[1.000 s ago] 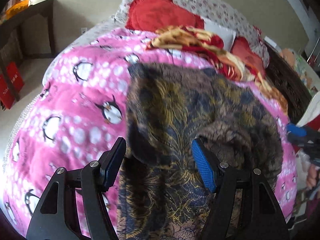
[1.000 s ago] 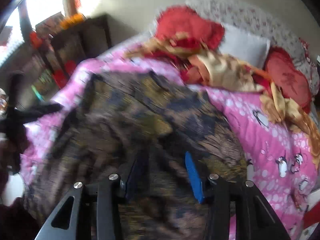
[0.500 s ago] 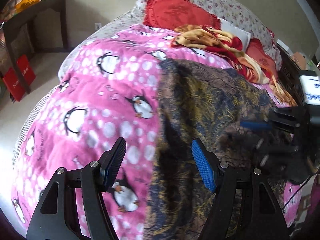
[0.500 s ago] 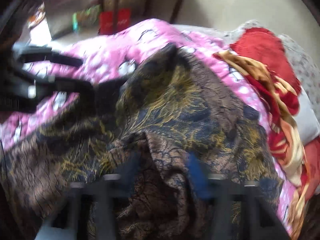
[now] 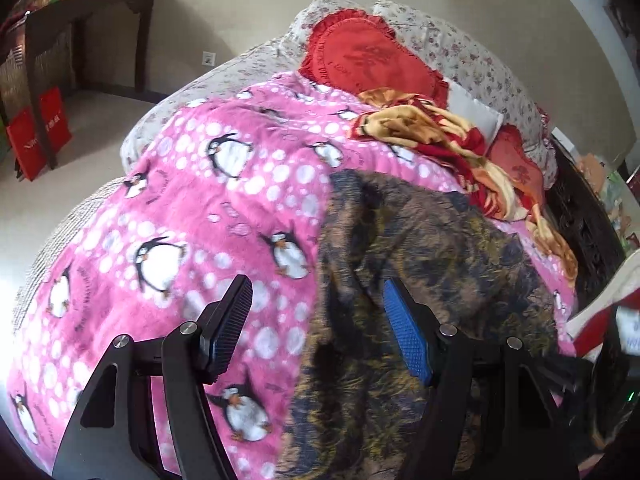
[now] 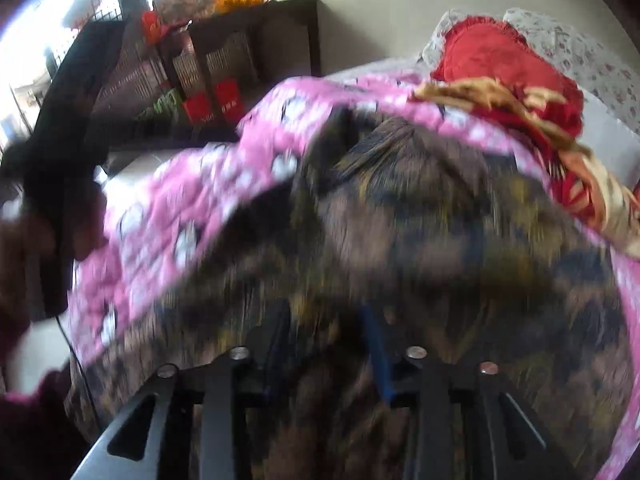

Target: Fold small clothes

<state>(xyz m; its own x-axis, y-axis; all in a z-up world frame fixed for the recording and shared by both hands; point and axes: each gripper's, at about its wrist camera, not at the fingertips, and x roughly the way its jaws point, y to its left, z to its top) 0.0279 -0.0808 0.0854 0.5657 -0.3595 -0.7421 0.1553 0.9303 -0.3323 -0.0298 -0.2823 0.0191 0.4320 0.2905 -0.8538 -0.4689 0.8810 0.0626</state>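
A dark brown garment with gold and navy floral print [image 5: 420,264] lies spread on a pink penguin blanket [image 5: 208,216] on the bed. My left gripper [image 5: 316,328] is open and empty, hovering over the garment's left edge, one finger over the blanket, the other over the cloth. In the blurred right wrist view the same garment [image 6: 420,220] fills the middle. My right gripper [image 6: 324,344] has its jaws partly apart with cloth bunched between them; the grip cannot be judged through the blur.
Red cushions [image 5: 368,60], a red and yellow blanket [image 5: 440,136] and floral pillows [image 5: 472,56] lie at the bed's head. A dark side table [image 5: 88,12] and red bags [image 5: 40,128] stand on the floor left. Dark carved furniture [image 5: 588,232] borders the right.
The left gripper has drifted left off the garment toward the blanket. The right gripper swung over the garment and the cloth shifted; its view stays blurred.
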